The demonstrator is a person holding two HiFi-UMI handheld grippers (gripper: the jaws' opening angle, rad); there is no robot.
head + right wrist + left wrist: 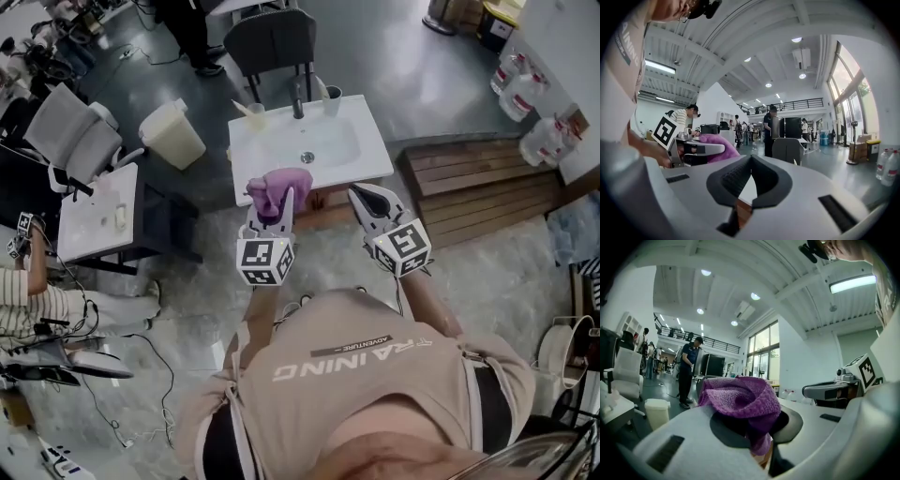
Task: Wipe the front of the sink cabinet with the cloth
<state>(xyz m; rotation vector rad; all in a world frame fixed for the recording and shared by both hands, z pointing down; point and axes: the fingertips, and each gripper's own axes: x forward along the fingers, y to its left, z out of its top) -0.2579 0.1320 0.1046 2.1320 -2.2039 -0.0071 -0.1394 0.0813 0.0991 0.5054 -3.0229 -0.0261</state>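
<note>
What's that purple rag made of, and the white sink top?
The purple cloth looks like microfibre or terry: fine nubbly weave, soft bunched folds. The sink top looks like glazed ceramic or moulded resin: smooth, plain white, one-piece basin. Which one, I can't tell.

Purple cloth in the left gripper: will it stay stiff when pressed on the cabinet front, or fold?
Probably floppy: the purple cloth bunches in soft folds and droops over the left gripper. Likely light, since one pinch carries the whole wad. Its nubby weave should grip, not slide.
</note>
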